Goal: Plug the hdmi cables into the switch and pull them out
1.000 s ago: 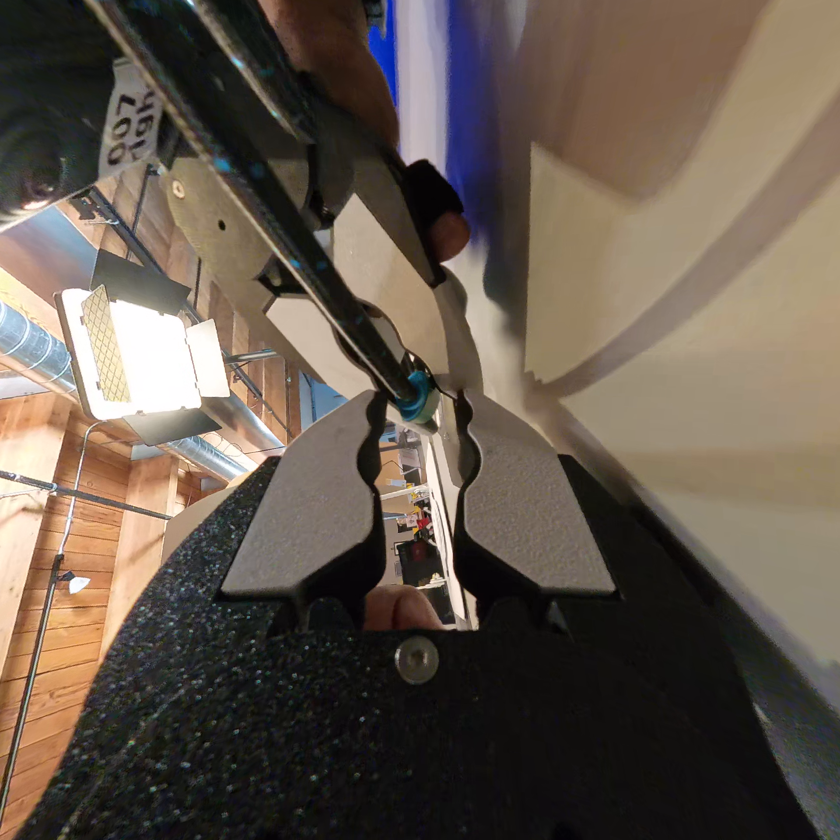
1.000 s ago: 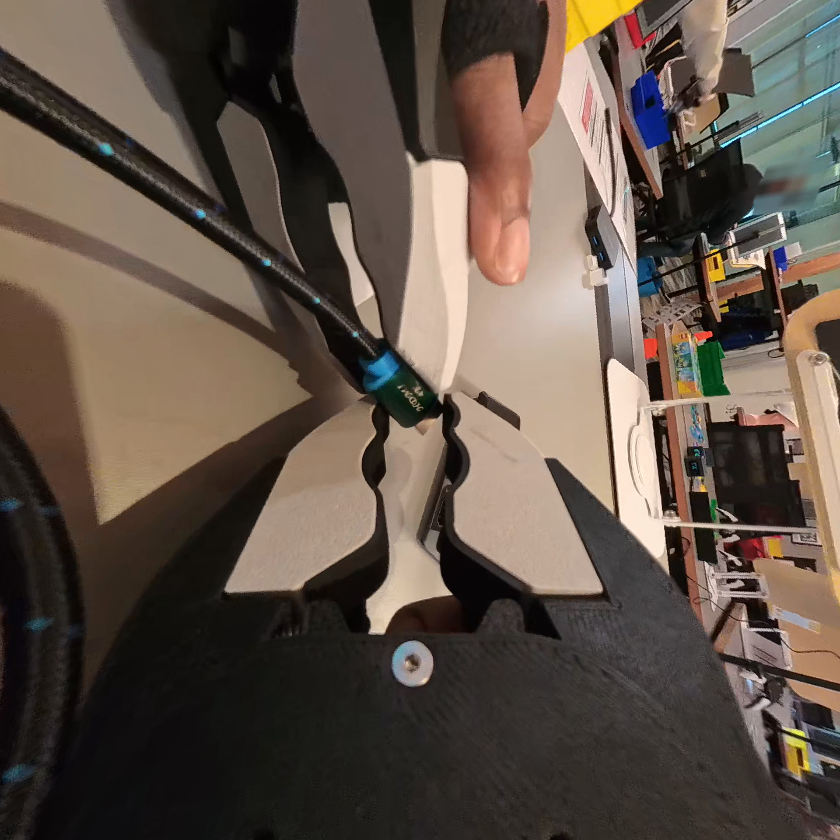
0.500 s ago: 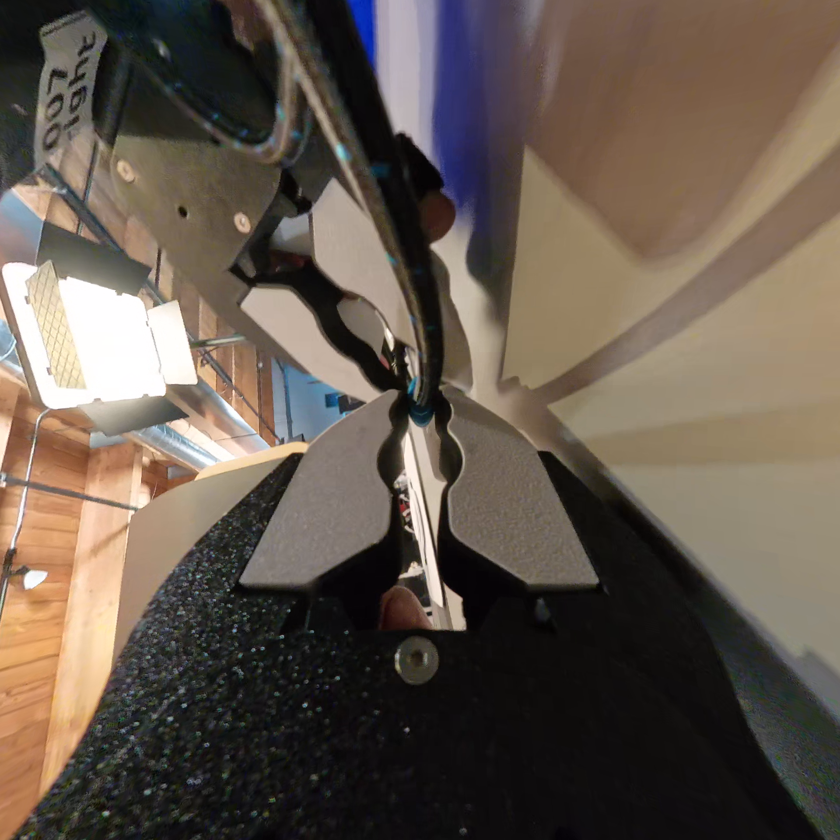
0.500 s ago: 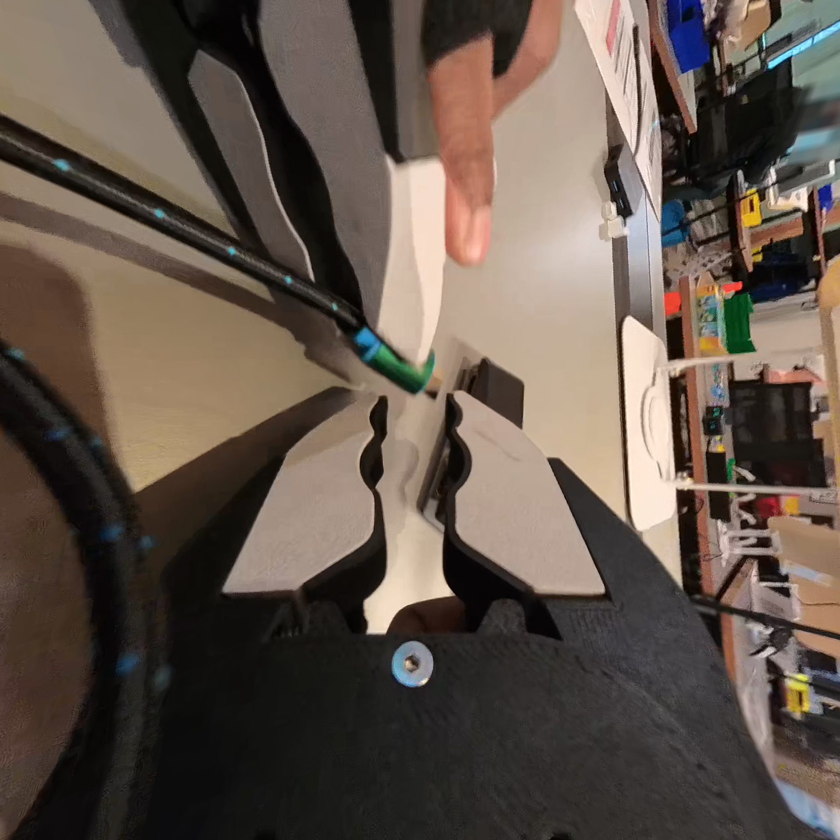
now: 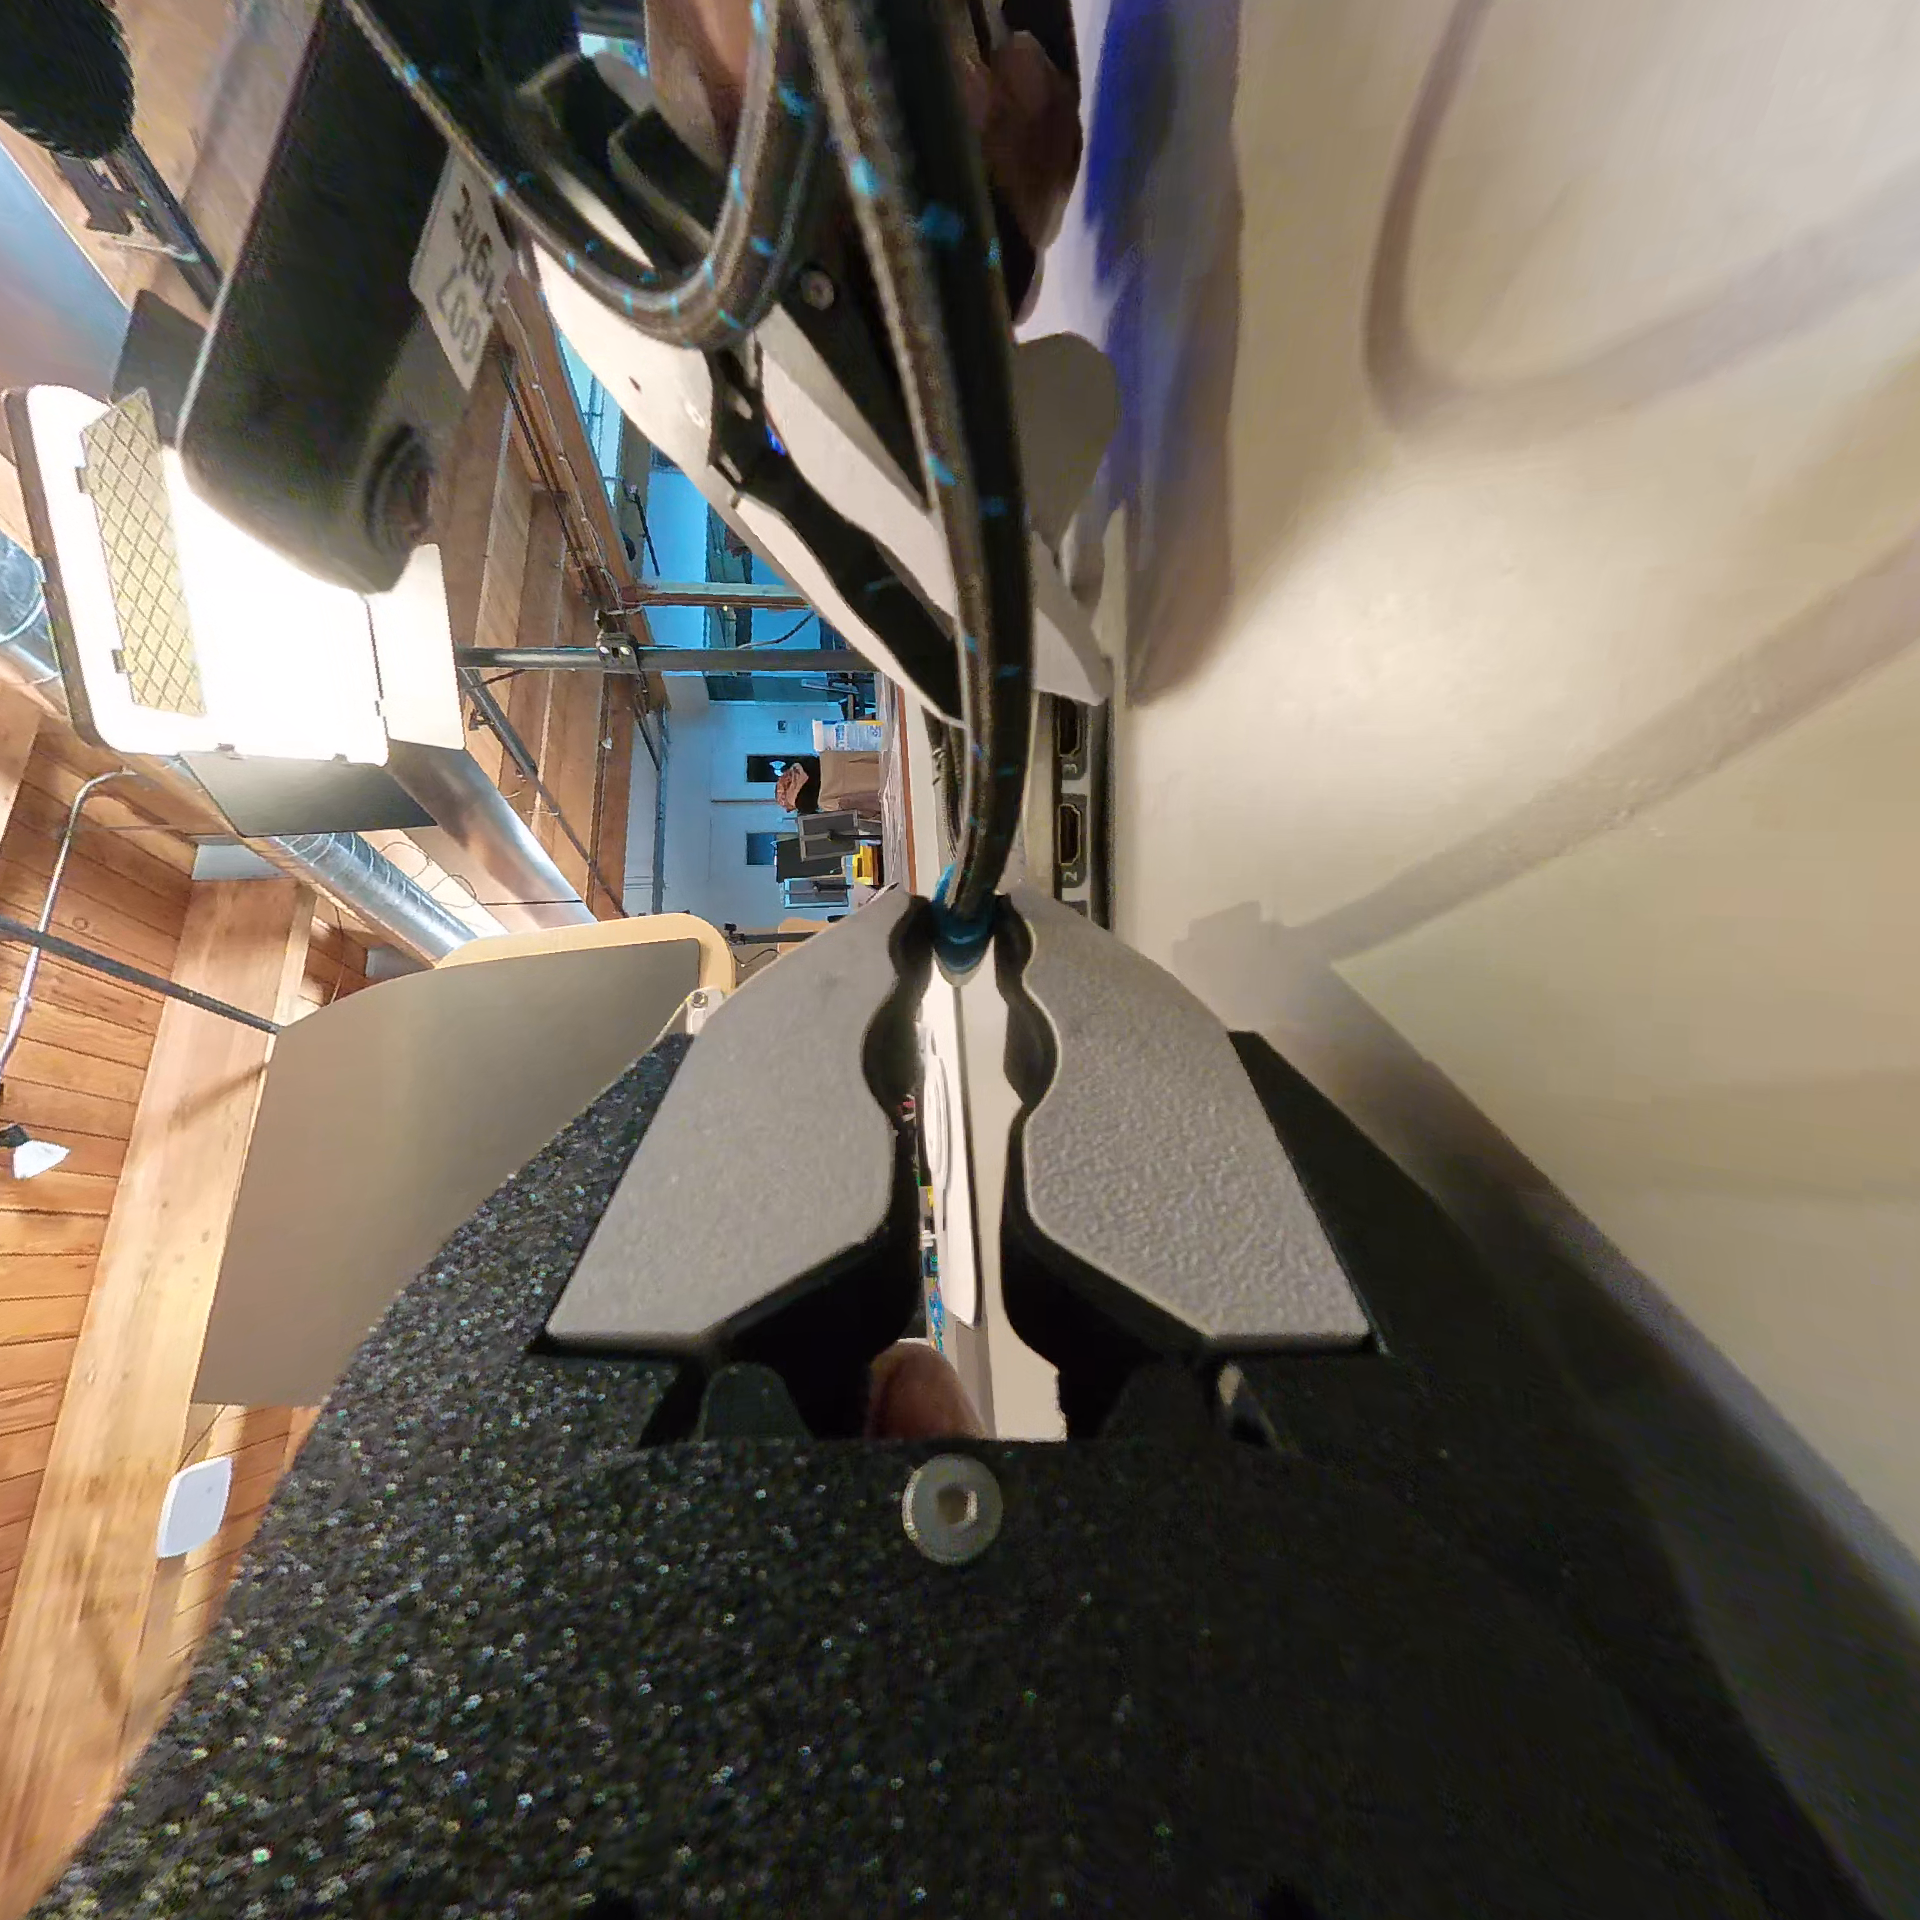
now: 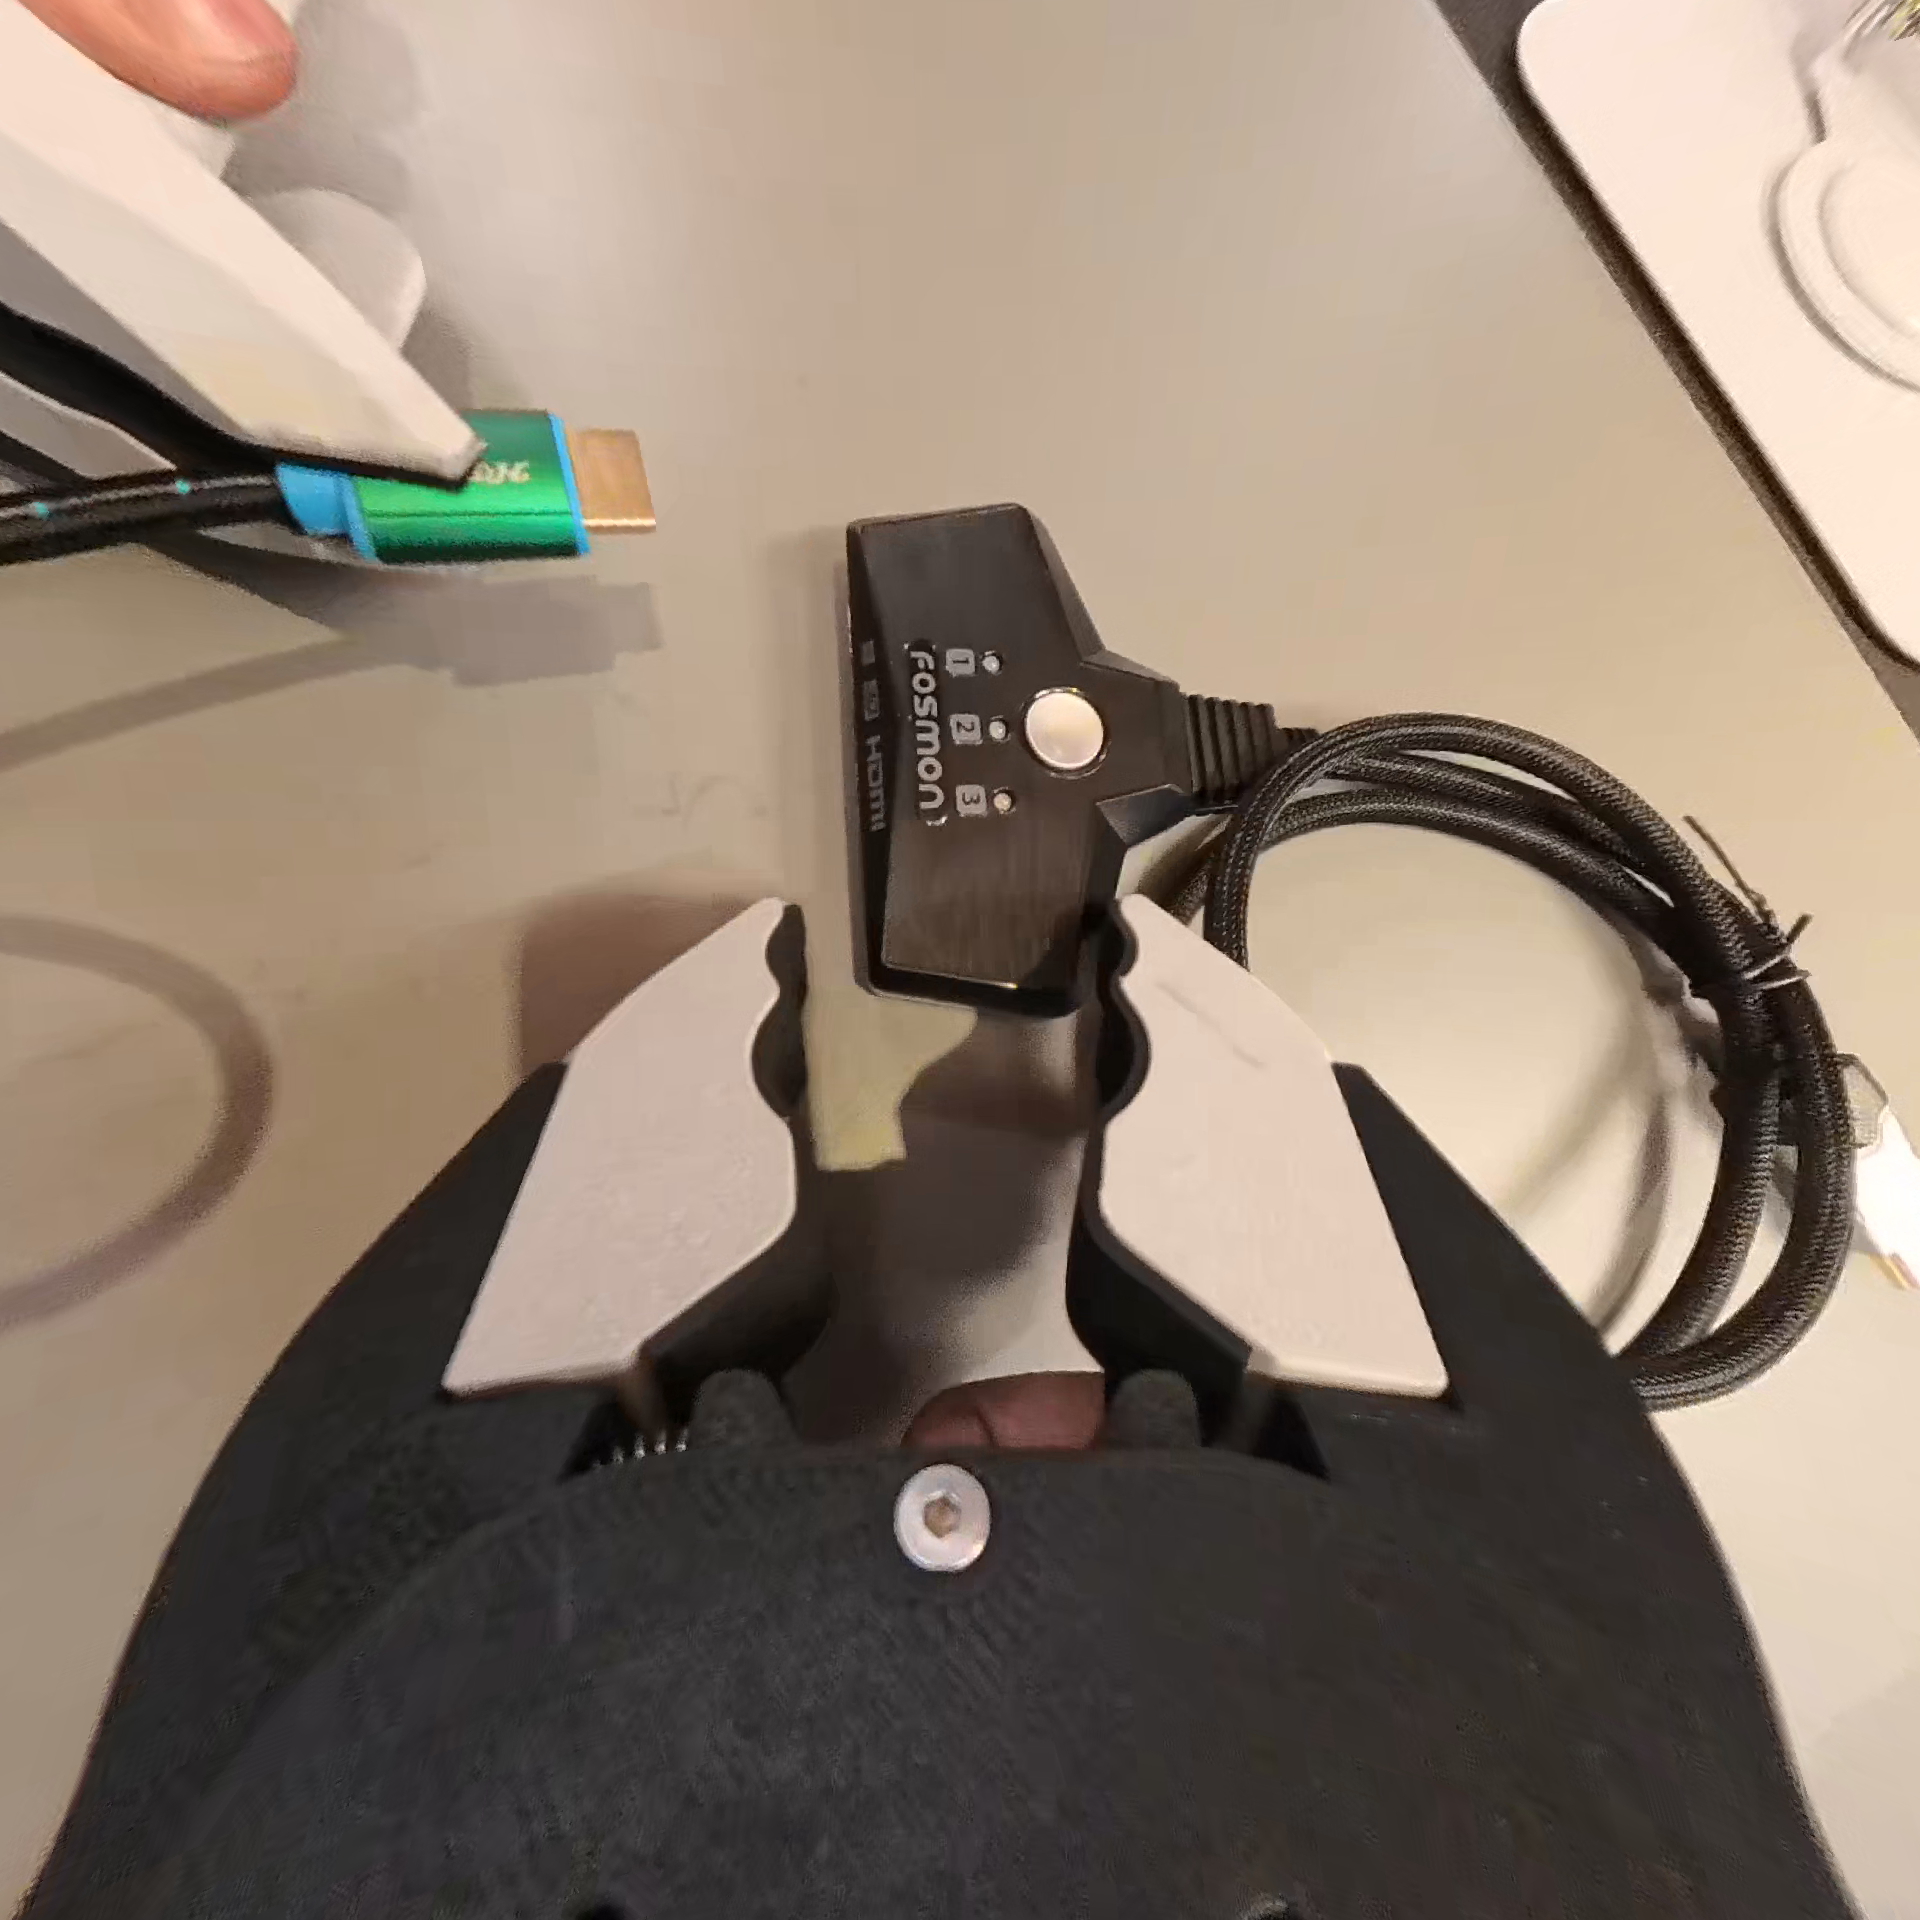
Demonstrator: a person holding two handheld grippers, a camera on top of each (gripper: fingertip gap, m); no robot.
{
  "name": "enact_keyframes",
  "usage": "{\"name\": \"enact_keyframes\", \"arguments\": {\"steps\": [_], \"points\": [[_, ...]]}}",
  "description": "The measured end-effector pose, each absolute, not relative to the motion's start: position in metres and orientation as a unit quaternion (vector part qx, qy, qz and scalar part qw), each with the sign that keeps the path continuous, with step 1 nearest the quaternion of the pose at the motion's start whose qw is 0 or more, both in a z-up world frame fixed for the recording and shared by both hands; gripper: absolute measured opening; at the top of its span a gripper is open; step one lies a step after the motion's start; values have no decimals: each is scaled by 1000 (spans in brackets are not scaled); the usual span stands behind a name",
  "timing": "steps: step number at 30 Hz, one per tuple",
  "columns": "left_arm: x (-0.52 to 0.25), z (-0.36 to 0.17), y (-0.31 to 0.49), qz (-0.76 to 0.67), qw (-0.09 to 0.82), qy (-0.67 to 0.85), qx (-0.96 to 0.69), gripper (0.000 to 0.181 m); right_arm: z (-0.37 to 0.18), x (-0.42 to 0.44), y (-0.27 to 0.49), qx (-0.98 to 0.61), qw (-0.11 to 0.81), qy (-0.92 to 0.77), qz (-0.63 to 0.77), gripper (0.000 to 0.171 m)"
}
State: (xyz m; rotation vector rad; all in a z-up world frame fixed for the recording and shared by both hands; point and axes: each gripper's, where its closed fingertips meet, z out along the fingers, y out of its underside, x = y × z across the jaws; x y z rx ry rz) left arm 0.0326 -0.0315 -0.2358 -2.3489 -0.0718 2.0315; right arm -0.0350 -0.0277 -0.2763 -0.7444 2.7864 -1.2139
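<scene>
One switch (image 6: 971, 758), one green-shelled plug (image 6: 468, 501), seemingly three ports.

Switch on the counter, plug held clear to its left

In the right wrist view the switch (image 6: 966, 758) lies flat on the counter (image 6: 1195, 312), its near end between the right gripper (image 6: 948, 940)'s parted jaws; its own coiled cable (image 6: 1558, 1039) lies to its right. The HDMI plug (image 6: 468, 499) sits apart to the left, held in the left gripper (image 5: 961, 914)'s jaws, tip toward the switch.

White tray (image 6: 1704, 343) at table (image 6: 1039, 260) edge; lamp (image 5: 197, 582) lit.
</scene>
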Motion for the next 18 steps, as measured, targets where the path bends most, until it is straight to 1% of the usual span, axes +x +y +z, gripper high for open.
{"name": "enact_keyframes", "arguments": {"steps": [4, 9, 14, 18], "points": [[33, -236, -32, 652, 26, -28, -757, 11, -280, -37, -34, -236, 2, 897, -373, 53], [35, -238, -30, 649, 32, -28, -760, 11, -285, -36, -38, -215, 68, 907, -356, 55], [36, -241, -31, 644, 34, -34, -764, 12, -284, -35, -41, -222, 51, 907, -355, 62], [36, -241, -31, 642, 38, -38, -765, 12, -285, -34, -41, -216, 59, 911, -346, 62]]}}
